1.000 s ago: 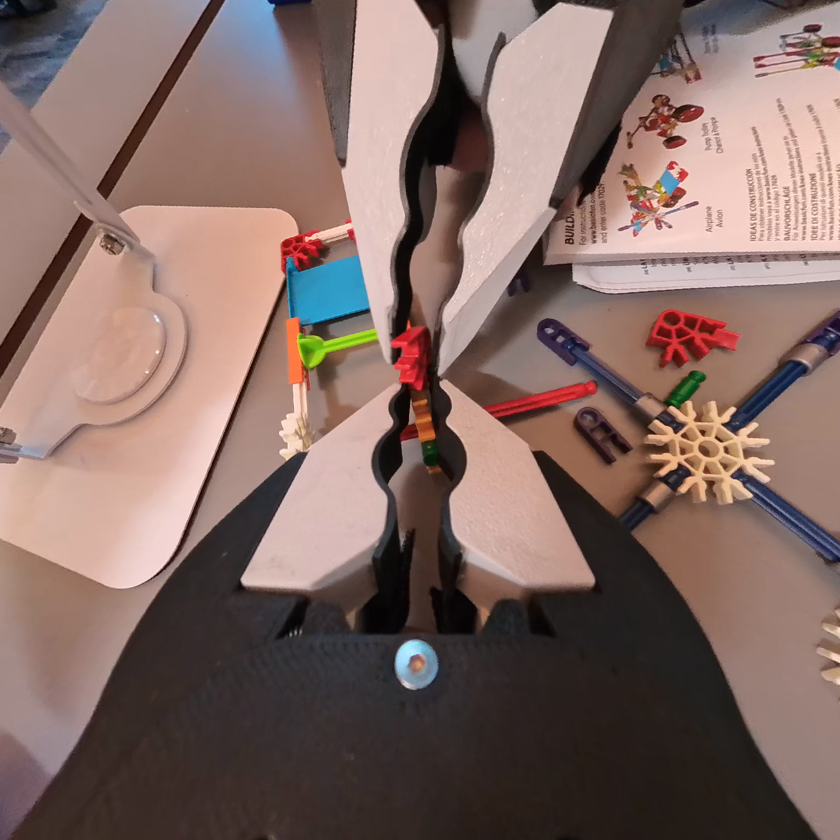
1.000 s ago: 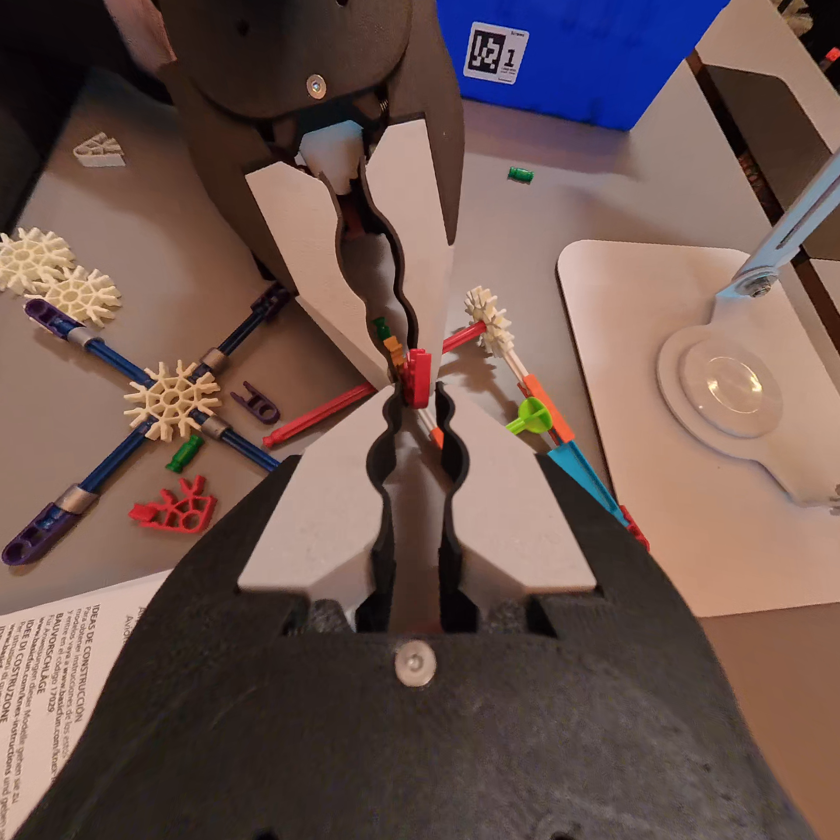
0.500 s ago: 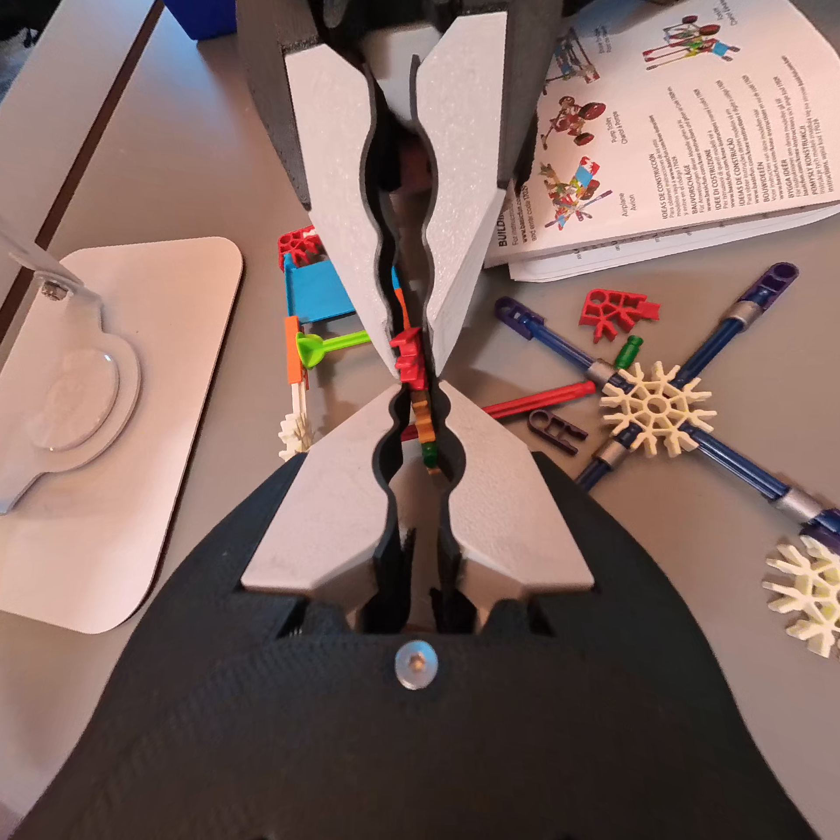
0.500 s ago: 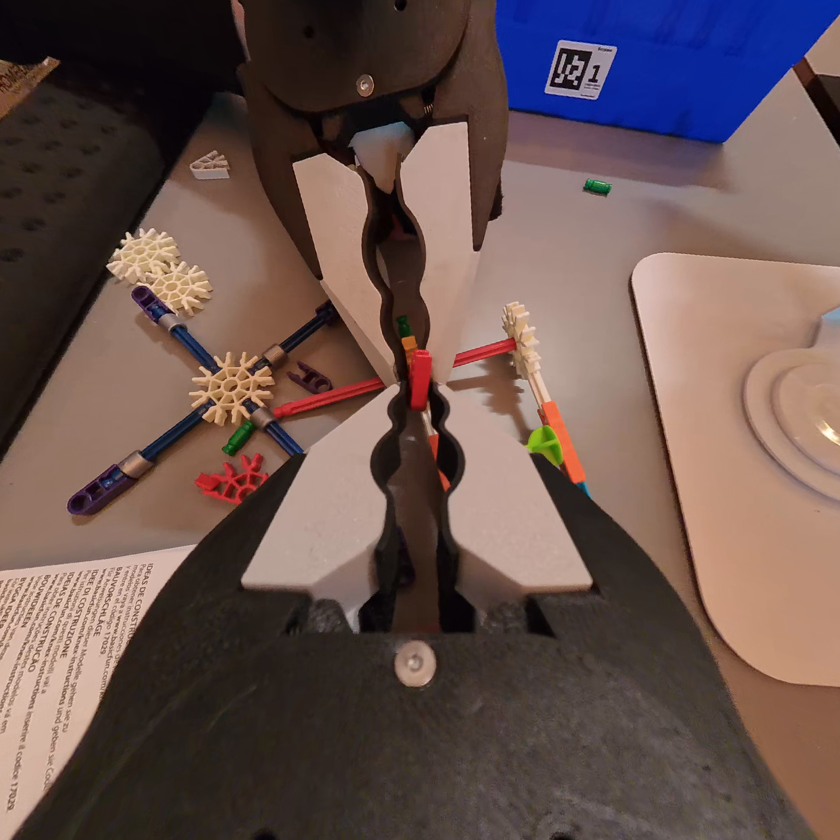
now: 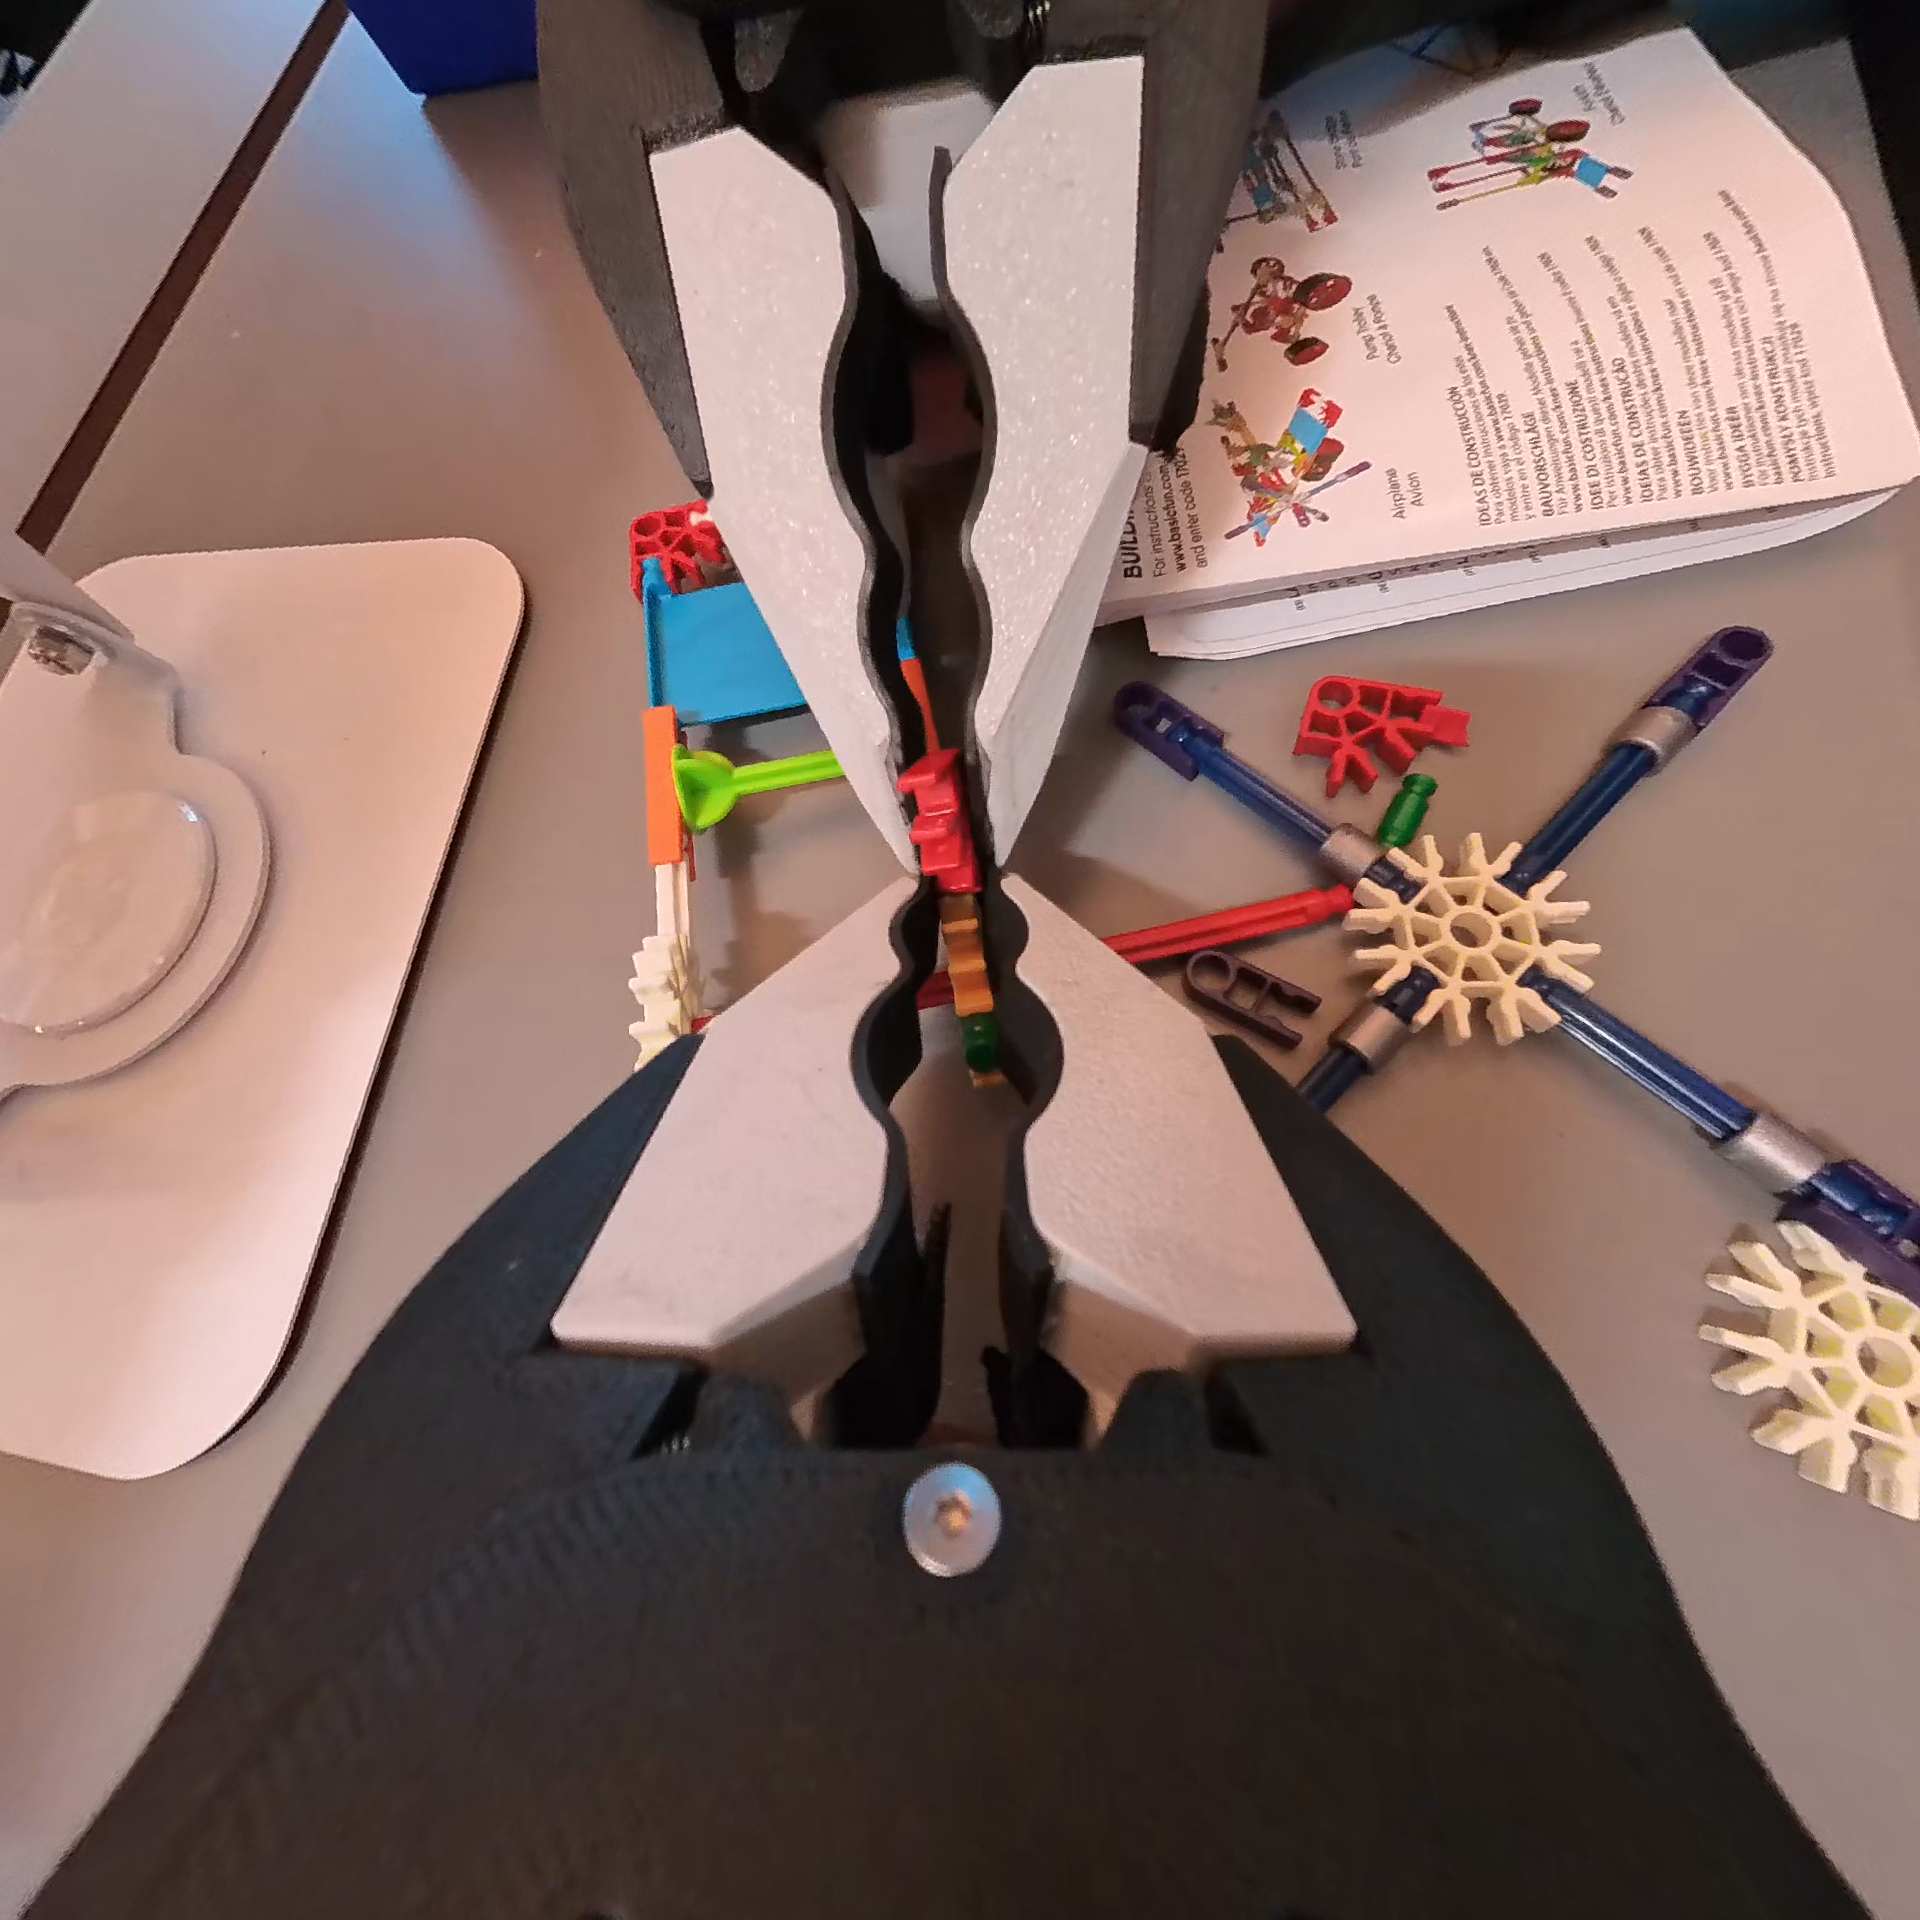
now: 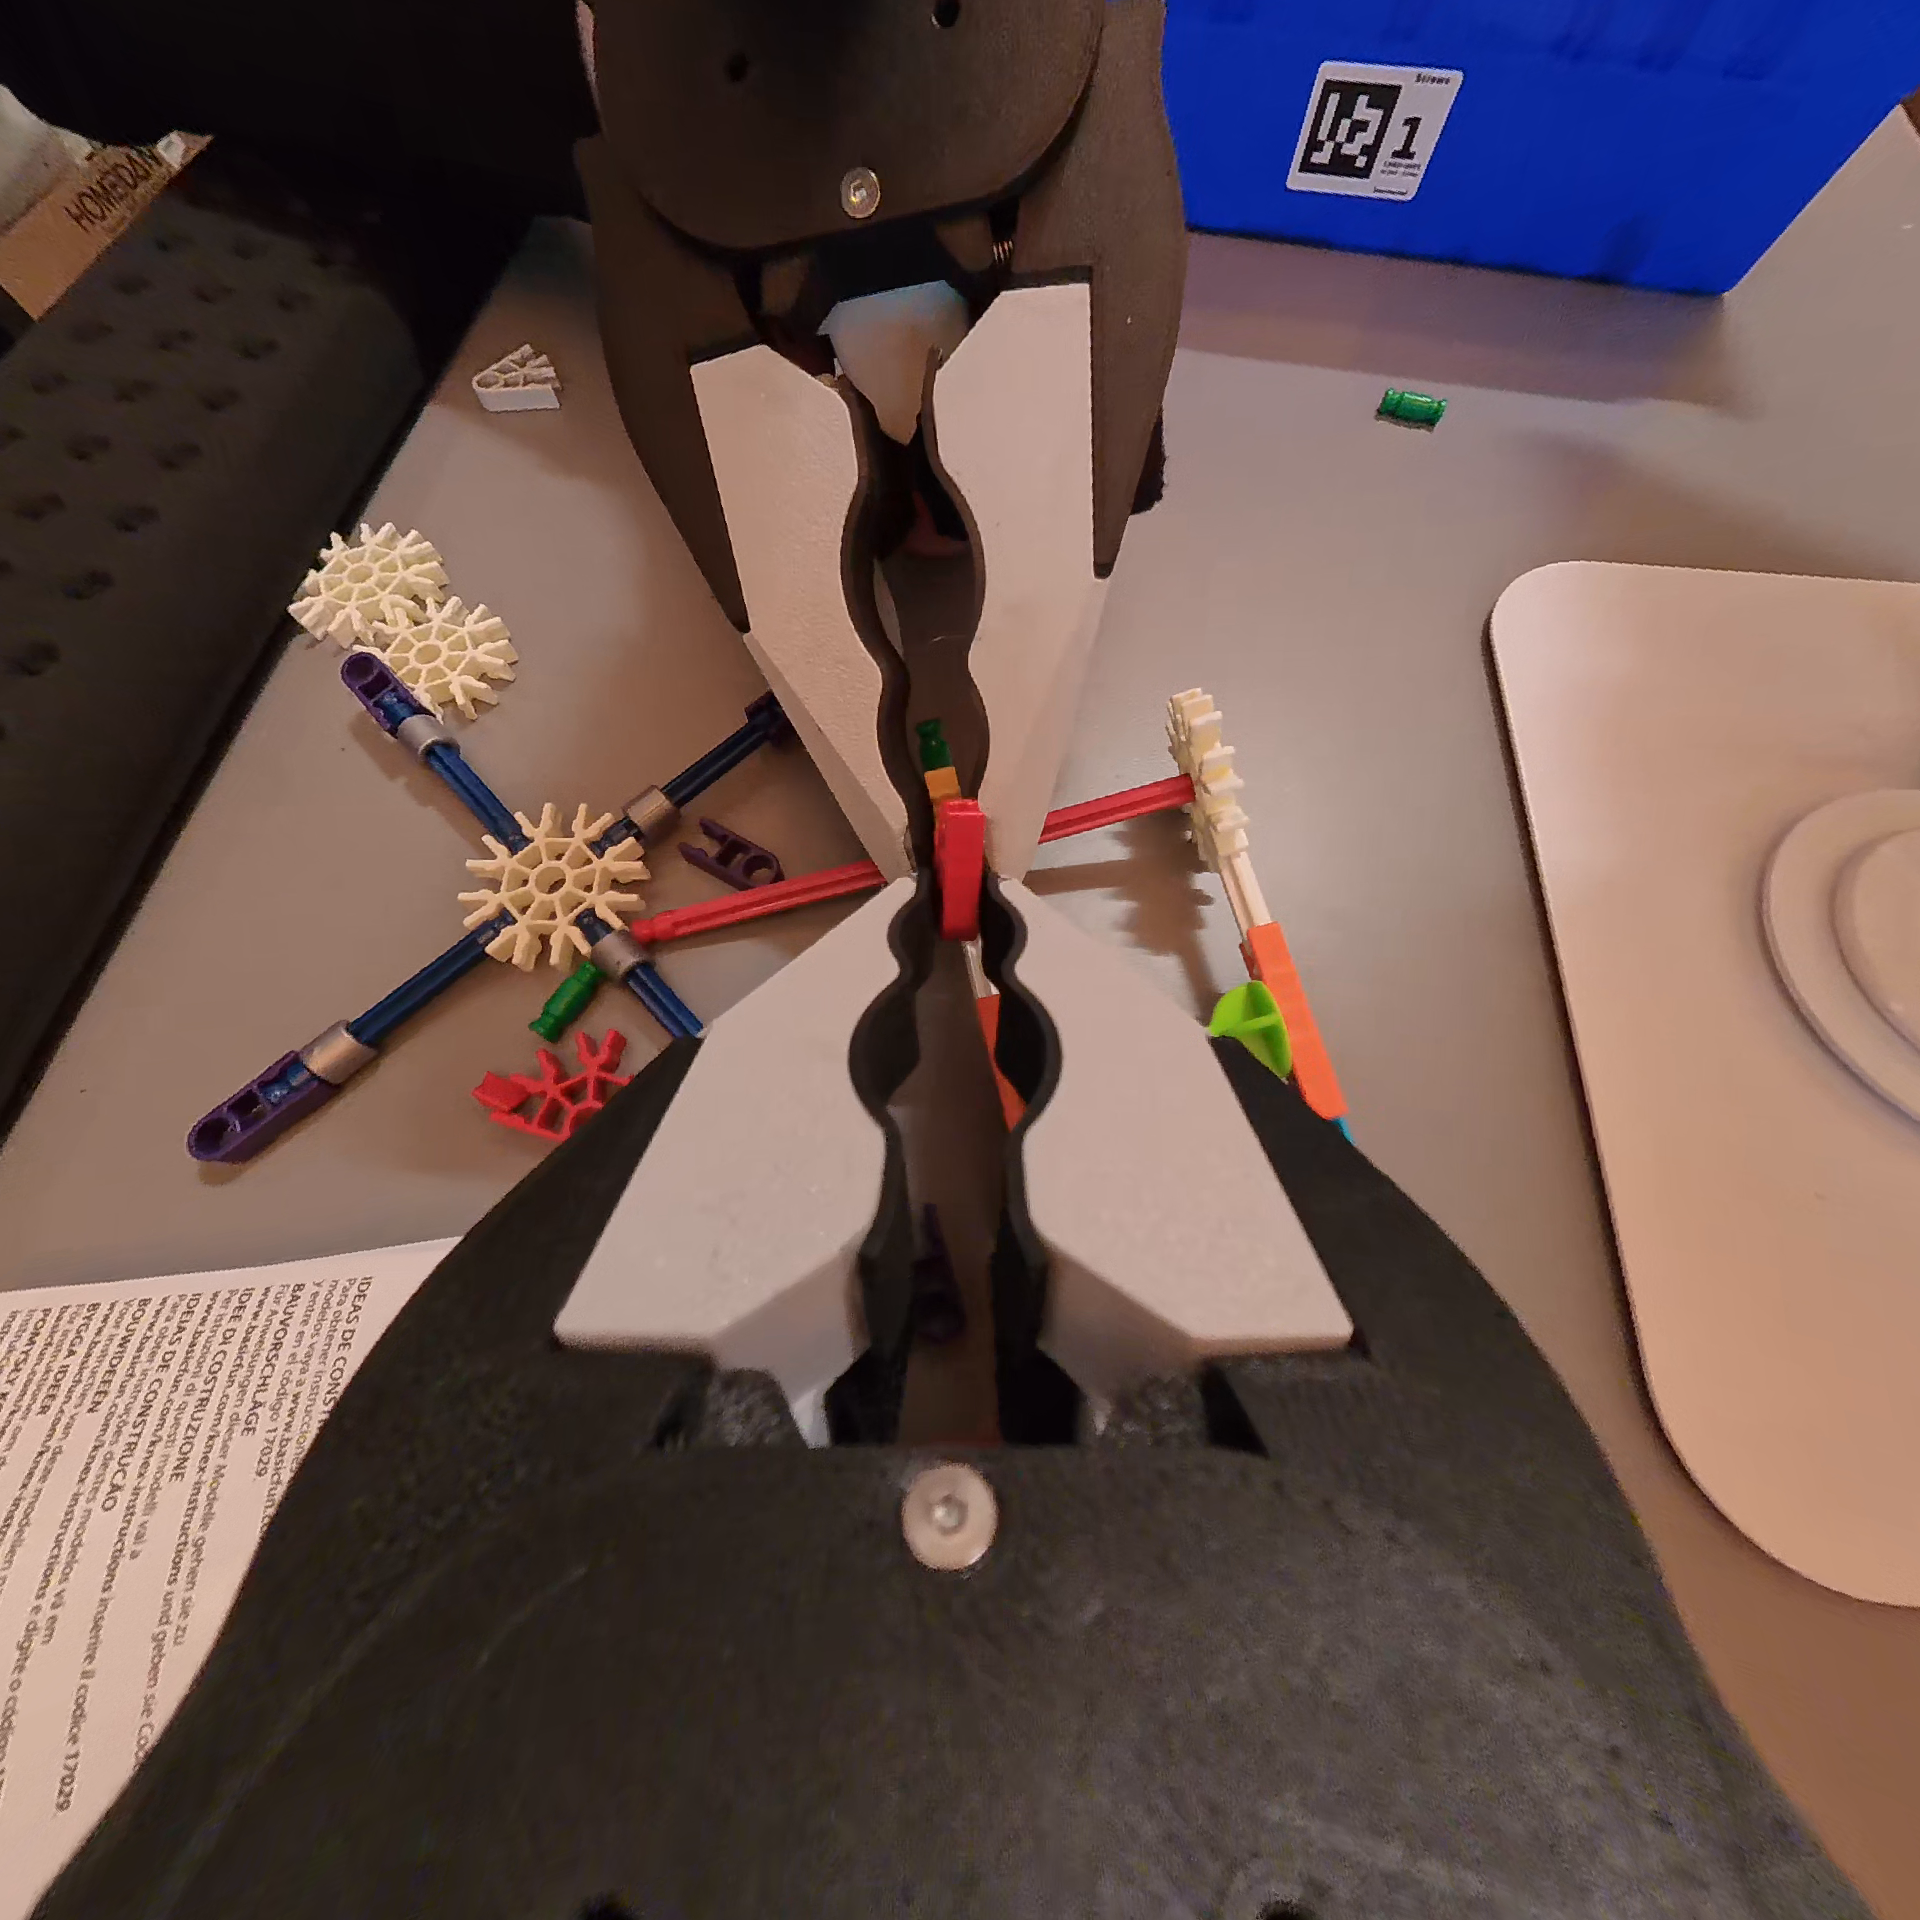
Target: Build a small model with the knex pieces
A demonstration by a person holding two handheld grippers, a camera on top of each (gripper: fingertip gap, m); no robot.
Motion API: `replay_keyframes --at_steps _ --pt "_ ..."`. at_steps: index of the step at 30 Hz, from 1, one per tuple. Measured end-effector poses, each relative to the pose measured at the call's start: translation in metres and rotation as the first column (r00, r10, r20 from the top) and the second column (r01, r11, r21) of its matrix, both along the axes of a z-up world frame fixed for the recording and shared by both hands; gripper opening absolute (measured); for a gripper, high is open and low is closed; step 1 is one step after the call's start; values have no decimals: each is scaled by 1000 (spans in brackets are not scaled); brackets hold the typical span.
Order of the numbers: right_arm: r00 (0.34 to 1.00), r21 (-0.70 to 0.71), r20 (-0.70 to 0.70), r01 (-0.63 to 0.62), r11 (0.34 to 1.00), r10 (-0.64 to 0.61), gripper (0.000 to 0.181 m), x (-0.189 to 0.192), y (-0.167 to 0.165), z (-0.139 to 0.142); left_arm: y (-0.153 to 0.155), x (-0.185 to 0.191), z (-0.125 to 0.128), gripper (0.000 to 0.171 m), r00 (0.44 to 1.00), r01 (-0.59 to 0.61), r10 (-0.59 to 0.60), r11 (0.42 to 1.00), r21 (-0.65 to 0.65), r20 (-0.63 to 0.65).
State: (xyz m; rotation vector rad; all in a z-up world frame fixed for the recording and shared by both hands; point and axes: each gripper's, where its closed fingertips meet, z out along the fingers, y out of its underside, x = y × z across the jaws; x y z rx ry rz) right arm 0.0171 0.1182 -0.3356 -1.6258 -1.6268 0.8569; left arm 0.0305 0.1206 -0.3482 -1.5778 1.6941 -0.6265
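Red connector [image 5: 940, 826] pinched between two pairs of tongs, tip to tip above the desk [image 5: 364, 364].
The left tongs [image 5: 961, 904] close narrowly on the orange connector [image 5: 964, 961] and green rod [image 5: 977, 1039] just behind the red connector; the right tongs [image 6: 956, 883] grip the red connector from the opposite side. The chain's long axis runs along both tongs. Beyond the red connector lies the blue panel frame [image 5: 717, 660]; the joints are hidden between the fingers.

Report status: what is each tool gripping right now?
Left tool shut on orange connector. Right tool shut on red connector, tip to tip. Red rod runs beneath; white snowflake connector off to the side.
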Motion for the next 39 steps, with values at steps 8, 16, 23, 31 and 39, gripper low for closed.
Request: replay_keyframes --at_steps 8,16,23,31,39 --pt "1000 24 16 -25 999 25 3 -1 -2 -2 -4 0 -1 2 1000 15 -15 998 -56 -4" --pt "1000 27 -10 -2 1000 3 9 -2 -2 1 -5 -2 -1 5 1000 27 -27 999 -32 -1" --pt "1000 33 7 0 999 0 5 4 -2 -1 0 -6 -5 10 999 -3 4 1000 10 -45" --pt "999 65 9 30 997 -31 12 11 2 10 4 -21 15 20 998 -40 42 998 50 -36" --pt "996 118 -35 87 989 -84 16 25 6 29 1 -55 87 29 989 -128 143 948 291 -29"
